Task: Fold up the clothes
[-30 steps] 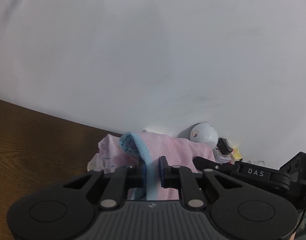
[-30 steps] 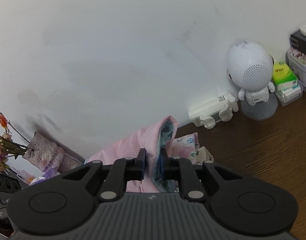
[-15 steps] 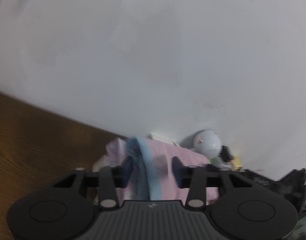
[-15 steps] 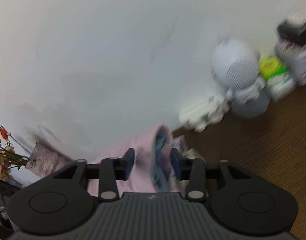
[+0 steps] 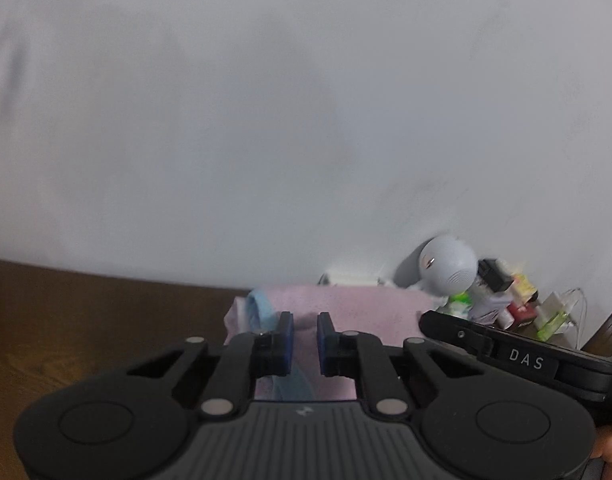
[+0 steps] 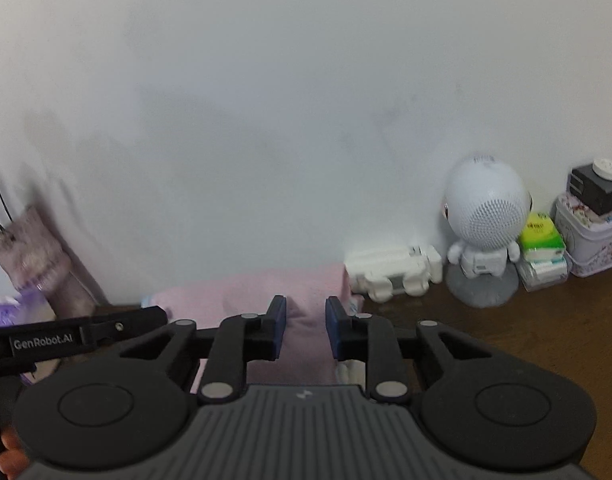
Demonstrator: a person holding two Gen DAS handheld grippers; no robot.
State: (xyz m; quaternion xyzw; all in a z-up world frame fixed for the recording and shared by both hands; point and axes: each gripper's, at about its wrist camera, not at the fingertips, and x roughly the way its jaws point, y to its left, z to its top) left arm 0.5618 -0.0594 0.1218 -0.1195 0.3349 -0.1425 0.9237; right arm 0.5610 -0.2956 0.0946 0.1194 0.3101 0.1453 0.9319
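The folded pink garment with a light blue trim lies on the brown table against the white wall. My left gripper hovers just over its left part, open, its blue pads apart with nothing held. In the right wrist view the same pink garment lies flat, and my right gripper stands open over its right part, gripping nothing. Each gripper's black body shows in the other's view: the right gripper's body and the left gripper's body.
A white round-headed robot figure stands at the wall right of the garment, beside a white folding stand. Tissue packs, a floral tin and a black box crowd the right. A fuzzy purple item leans at the left.
Both grippers were shut on the raised pink garment; they opened and let it go. It now lies flat by the wall, and both grippers have drawn back slightly.
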